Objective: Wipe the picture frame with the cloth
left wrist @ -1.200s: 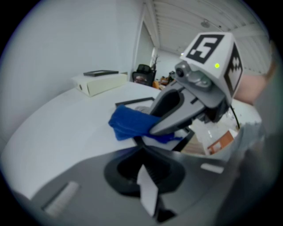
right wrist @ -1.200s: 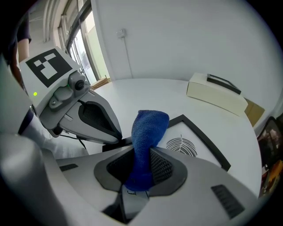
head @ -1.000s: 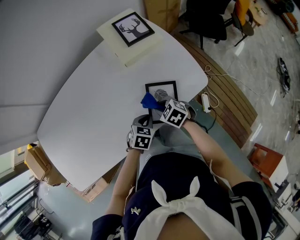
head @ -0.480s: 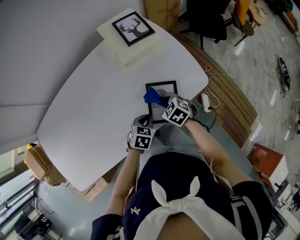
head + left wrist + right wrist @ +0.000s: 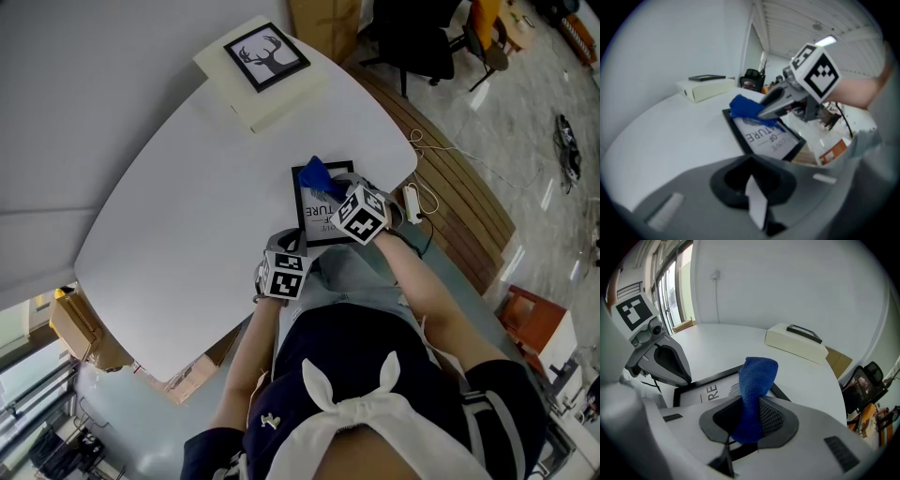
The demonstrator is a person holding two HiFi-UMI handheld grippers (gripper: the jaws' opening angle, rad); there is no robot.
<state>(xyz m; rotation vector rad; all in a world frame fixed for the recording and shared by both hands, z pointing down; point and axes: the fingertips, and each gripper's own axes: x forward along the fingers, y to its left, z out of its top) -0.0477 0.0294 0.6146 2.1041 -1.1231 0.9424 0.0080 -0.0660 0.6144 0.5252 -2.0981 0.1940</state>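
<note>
Pinched tight in R claw (image 5: 752, 416): blue cloth (image 5: 757, 378), free end down on far part of black picture frame (image 5: 319, 228). L claw (image 5: 753, 185) closed up, nothing in it, tip by frame's near corner; touching or not, can't tell. Frame flat on white bench (image 5: 187, 197), nr front edge. Well apart at far end: cream box (image 5: 274, 103) w/ deer picture (image 5: 266, 56) on top.

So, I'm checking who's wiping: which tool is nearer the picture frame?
Right. The right tool is above the picture frame, its blue cloth on it; the left tool sits off the frame's near corner.
</note>
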